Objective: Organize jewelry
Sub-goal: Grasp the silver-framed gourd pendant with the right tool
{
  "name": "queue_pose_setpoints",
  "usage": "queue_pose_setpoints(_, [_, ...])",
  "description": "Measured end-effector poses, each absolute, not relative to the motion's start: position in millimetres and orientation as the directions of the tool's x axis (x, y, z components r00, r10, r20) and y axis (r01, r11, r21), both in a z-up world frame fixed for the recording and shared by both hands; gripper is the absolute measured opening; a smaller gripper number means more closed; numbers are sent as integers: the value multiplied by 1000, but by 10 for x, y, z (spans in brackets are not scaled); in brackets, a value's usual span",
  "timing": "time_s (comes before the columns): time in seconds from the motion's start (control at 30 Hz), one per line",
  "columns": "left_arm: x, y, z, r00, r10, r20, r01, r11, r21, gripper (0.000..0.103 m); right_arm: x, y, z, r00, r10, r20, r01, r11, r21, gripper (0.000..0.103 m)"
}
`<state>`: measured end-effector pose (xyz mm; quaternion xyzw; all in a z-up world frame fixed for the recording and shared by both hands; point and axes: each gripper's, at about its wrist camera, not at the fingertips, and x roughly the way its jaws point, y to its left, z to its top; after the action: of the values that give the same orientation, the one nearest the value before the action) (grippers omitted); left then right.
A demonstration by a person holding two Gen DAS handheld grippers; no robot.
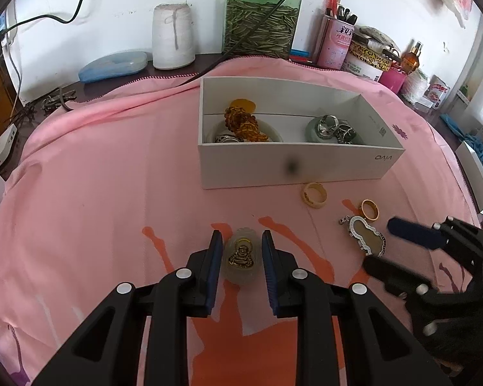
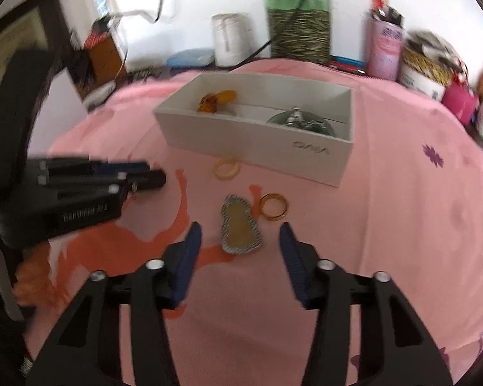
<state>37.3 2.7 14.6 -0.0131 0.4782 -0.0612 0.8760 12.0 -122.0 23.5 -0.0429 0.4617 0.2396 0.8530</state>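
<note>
Surface: pink cloth point(image 1: 112, 167), white box point(image 1: 293, 164) at upper centre.
Left tongs point(image 1: 241, 238): mine, apart, straddling the Buddha pendant point(image 1: 241, 259); contact unclear.
Right tongs point(image 2: 240, 230): apart, blurred, over the gourd pendant point(image 2: 240, 225).
Hidden: box contents partly behind its wall.

Box point(image 1: 293, 164) on cloth point(image 1: 112, 177) over worktop, divider splitting it into left and right compartments. Bead bracelet point(image 1: 243, 124) in left compartment; rings point(image 1: 333, 128) in right. Two loose rings in front of box: one point(image 1: 314, 195) just beside box wall, other point(image 1: 370, 209) nearer, to right. Framed pendant point(image 1: 367, 234) touching nearer ring. Buddha pendant point(image 1: 241, 259) left of framed pendant, between left claw point(image 1: 241, 241) fingers. Right claw point(image 2: 240, 236) straddling framed pendant. Jar point(image 1: 262, 16), thread spool point(image 1: 172, 37), tins point(image 1: 333, 40) behind box along wall.
</note>
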Motion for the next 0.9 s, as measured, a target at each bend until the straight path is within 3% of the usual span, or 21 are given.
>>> queue_pose_setpoints(0.1, [370,15,141,538,-113,-835,97,993,-71,25,44,-1078,233,486,315,-815,-484,874,49,27])
queue_pose_setpoints(0.47, [350,-76,124,552,-70,-831,107,994,-12,25,75,-1076,199,490,306,-816,-471,881,47,31])
queue_pose_setpoints(0.53, [340,-106,120,558,-59,-828,109,994,3,25,78,-1078,196,491,306,-816,-470,881,48,27])
queue_pose_setpoints(0.9, [297,-140,158,577,-83,-812,126,992,-12,25,9,-1141,289,548,292,-784,-436,899,30,27])
